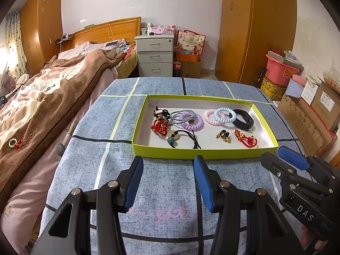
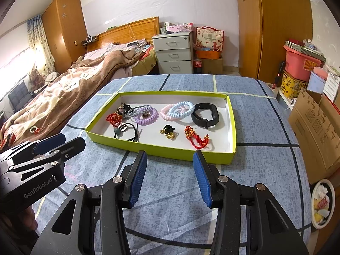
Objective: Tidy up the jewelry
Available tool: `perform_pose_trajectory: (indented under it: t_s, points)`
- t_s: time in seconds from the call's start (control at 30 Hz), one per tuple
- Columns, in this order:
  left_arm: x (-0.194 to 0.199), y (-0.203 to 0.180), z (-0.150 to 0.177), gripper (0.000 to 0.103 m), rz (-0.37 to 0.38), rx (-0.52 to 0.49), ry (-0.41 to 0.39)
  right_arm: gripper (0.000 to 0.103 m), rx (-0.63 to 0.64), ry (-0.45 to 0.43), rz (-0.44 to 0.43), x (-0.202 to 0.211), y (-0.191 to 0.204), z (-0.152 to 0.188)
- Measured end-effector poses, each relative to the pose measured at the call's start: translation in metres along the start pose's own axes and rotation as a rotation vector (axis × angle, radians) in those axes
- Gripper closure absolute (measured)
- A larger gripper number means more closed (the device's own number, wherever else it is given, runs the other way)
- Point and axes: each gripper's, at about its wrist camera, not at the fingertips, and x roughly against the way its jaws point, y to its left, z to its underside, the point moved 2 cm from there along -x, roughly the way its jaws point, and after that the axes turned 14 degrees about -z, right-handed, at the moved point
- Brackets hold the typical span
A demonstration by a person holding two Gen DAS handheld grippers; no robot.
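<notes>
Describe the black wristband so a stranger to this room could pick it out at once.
On the blue patchwork-print tablecloth sits a shallow lime-green cardboard tray with a white floor, holding hair ties and charms. Look to the tray's far right corner: the smooth black wristband lies there beside a pale blue coiled hair tie. It alone is a plain, flat, matte black loop; its neighbours are coiled pastels or knotted red cord.

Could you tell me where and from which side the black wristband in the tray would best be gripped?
Probably on the near strap of the black wristband, coming from above. It lies flat as an open loop at the tray's right end, so one finger can drop inside the loop and one outside. The right gripper, open and empty, seems closer.
</notes>
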Motion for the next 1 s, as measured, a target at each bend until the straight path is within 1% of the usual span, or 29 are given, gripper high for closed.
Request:
perform_pose_trajectory:
  t_s: [1.0]
  points:
    - [0.0018, 0.0013, 0.0004, 0.051, -0.007, 0.010, 0.006, 0.057, -0.013, -0.006, -0.001, 0.0030, 0.0013, 0.0021]
